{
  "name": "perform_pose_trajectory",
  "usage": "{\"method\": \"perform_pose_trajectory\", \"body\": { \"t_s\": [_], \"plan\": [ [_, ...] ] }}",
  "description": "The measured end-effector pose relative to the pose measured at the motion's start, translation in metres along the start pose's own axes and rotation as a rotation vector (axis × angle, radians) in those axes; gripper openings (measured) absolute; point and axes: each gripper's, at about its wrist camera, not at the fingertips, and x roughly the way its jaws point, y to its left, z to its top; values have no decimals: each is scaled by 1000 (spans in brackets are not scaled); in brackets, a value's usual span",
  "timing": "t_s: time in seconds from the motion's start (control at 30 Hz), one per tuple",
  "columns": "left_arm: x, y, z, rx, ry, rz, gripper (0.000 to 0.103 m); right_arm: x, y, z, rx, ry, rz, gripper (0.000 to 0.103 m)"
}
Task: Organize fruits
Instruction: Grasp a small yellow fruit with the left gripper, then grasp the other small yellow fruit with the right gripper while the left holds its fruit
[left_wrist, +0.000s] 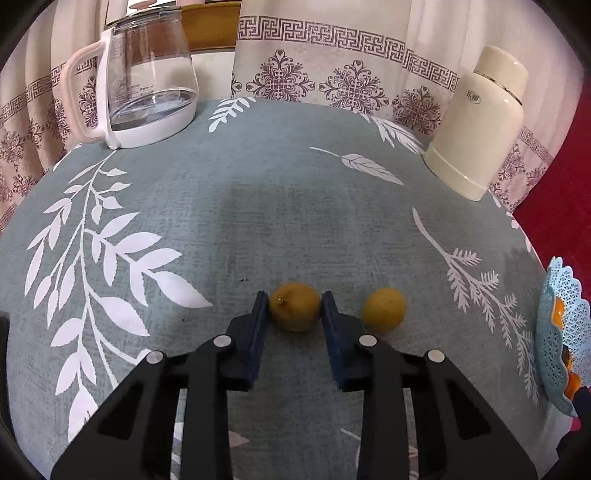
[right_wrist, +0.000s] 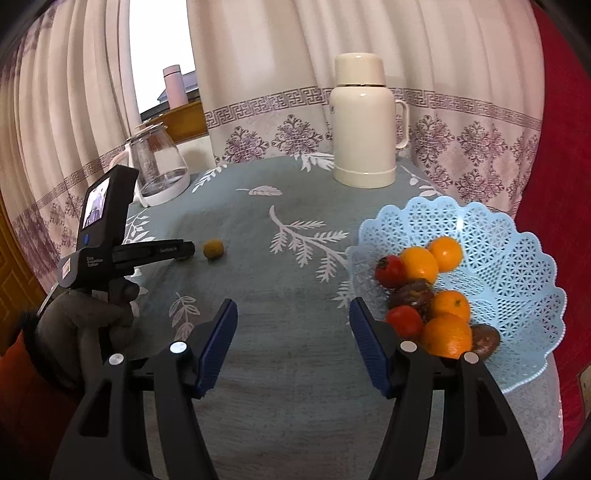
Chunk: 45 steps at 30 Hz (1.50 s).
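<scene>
My left gripper (left_wrist: 294, 300) is shut on a small yellow fruit (left_wrist: 294, 310) that rests on the grey-green leaf-print tablecloth (left_wrist: 258, 221); both blue pads press its sides. A second yellow fruit (left_wrist: 384, 309) lies just to its right, apart from the jaws, and shows in the right wrist view as well (right_wrist: 213, 248). My right gripper (right_wrist: 293, 310) hangs open over bare cloth with nothing between its fingers. Right of it stands a light blue lattice basket (right_wrist: 509, 258) holding several oranges (right_wrist: 419, 264), red fruits (right_wrist: 390, 270) and brown fruits (right_wrist: 412, 295).
A glass kettle with a white handle (left_wrist: 147, 85) stands at the table's back left and a cream thermos (left_wrist: 480, 122) at the back right. Patterned curtains hang behind. Red fabric (right_wrist: 554, 147) borders the right edge. A gloved hand (right_wrist: 85, 317) holds the left tool.
</scene>
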Motion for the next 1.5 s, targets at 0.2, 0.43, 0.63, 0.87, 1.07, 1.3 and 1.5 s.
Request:
{"method": "perform_pose_trajectory", "body": {
  "t_s": [0.2, 0.43, 0.63, 0.87, 1.07, 1.3, 1.5],
  "plan": [
    [-14, 11, 0, -38, -62, 0, 30, 14, 12, 7, -29, 37, 32, 63],
    [-33, 27, 3, -91, -148, 70, 30, 47, 41, 23, -105, 97, 106, 63],
    [-45, 37, 7, -117, -207, 140, 30, 85, 62, 41, -139, 150, 153, 63],
    [-46, 53, 9, -179, -204, 145, 30, 134, 86, 56, -182, 184, 135, 63],
    [-46, 51, 8, -177, -202, 131, 30, 163, 97, 61, -196, 214, 123, 63],
    [-46, 54, 7, -199, -195, 121, 30, 184, 102, 60, -200, 255, 115, 51],
    [-46, 50, 6, -190, -193, 110, 30, 185, 104, 60, -217, 248, 89, 36]
  ]
}}
